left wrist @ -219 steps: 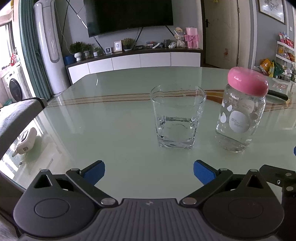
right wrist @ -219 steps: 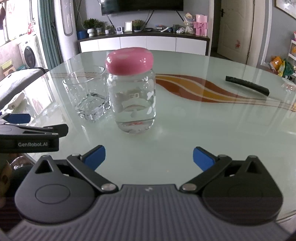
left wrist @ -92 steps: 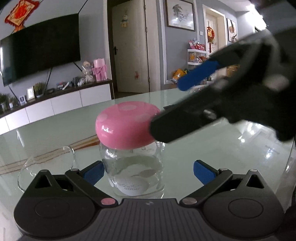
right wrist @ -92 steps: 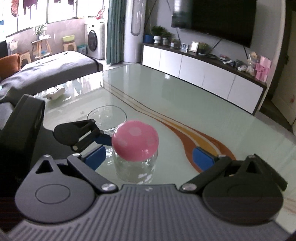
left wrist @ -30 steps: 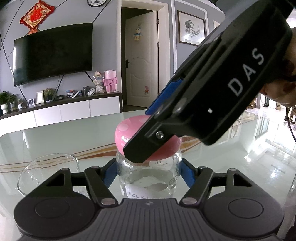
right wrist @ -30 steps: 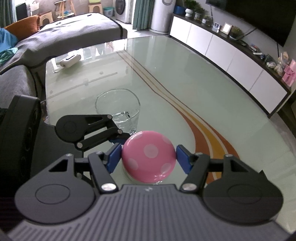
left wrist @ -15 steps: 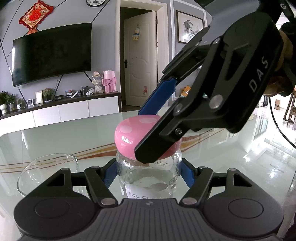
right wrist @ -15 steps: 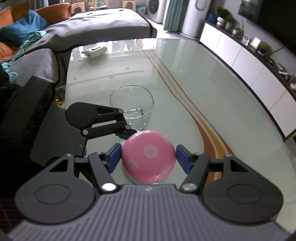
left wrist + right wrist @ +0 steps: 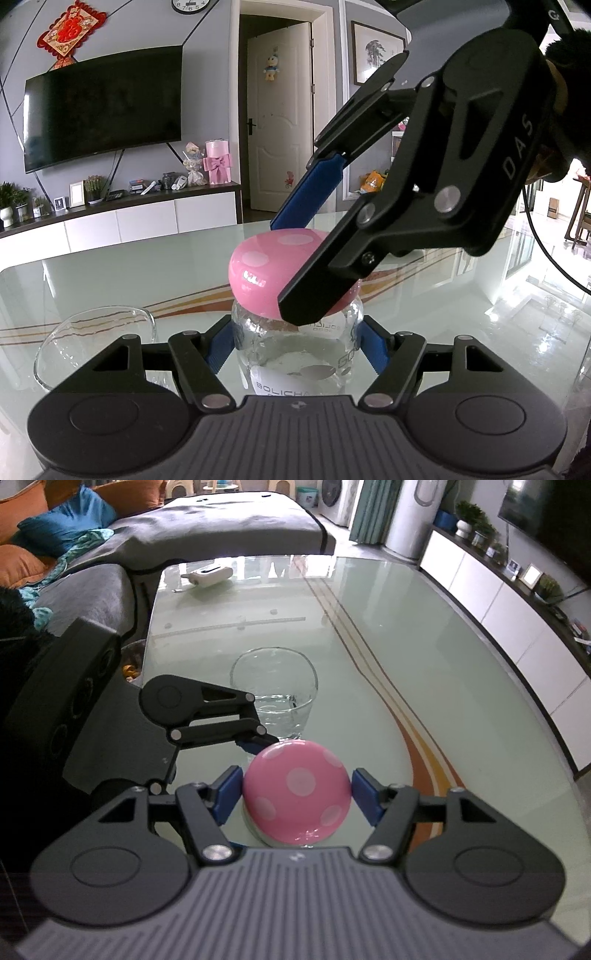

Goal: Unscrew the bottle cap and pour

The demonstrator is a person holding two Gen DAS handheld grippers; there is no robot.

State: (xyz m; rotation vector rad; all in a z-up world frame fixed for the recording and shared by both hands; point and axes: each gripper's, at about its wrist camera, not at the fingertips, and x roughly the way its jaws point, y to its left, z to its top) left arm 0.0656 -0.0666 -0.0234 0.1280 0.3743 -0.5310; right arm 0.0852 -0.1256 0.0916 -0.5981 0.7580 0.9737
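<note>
Unscrewing is the step in hand, and by my judgement it goes well only if the body is kept from spinning while the lid turns about its own upright axis, without tipping or lifting until the thread lets go. At lower centre of the left wrist view, the left gripper (image 9: 297,345) has its 2 blue pads pressed against either side of the clear glass bottle with white printed spots and lettering (image 9: 299,350), which stands on the pale green glass table (image 9: 110,273). At lower centre of the right wrist view, the right gripper (image 9: 297,794) comes down from above, its 2 blue pads clamped against opposite sides of the rounded pink cap with paler polka dots (image 9: 297,794); the cap sits on the bottle's neck, just above the left pads. Squeezing the slick dome too lightly could let the pads slip, so a firm, level hold looks wise. Just beside the bottle, at lower left of the left wrist view, stands the clear square-based glass tumbler (image 9: 92,343), holding a little water, ready for the pour; the cap is not yet off.
</note>
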